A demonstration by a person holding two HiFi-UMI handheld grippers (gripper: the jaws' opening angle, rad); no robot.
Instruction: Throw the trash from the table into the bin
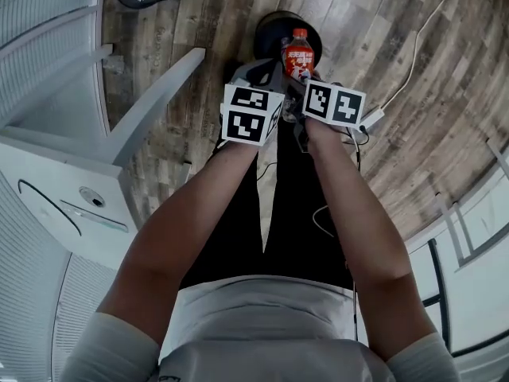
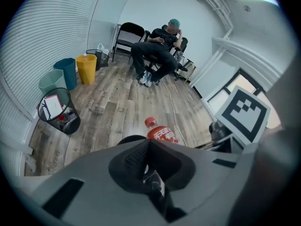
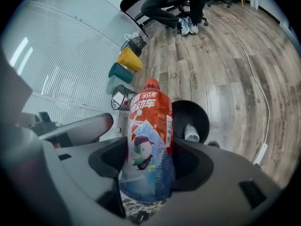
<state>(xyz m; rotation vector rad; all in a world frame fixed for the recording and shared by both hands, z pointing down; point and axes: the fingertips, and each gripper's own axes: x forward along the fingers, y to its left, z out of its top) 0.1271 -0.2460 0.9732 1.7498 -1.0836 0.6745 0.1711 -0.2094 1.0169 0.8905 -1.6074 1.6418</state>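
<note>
1. Fingers [image 2: 129,161] of your left gripper [image 2: 149,149] are closed against each other.
2. Your left gripper sits just beside your right gripper [image 3: 148,175]. Both point steeply down toward the floor [image 1: 199,22].
3. Your right gripper's fingers [image 3: 197,166] are clamped on the bottle [image 3: 148,140], gripping its lower body. The red cap points away from you.
4. In the head view the bottle hangs over the black bin [image 3: 201,108], which stands on the floor.
5. A clear bottle [image 3: 191,133] lies inside the bin.
6. A white cable [image 1: 413,46] runs across the floor to the right of the bin.
</note>
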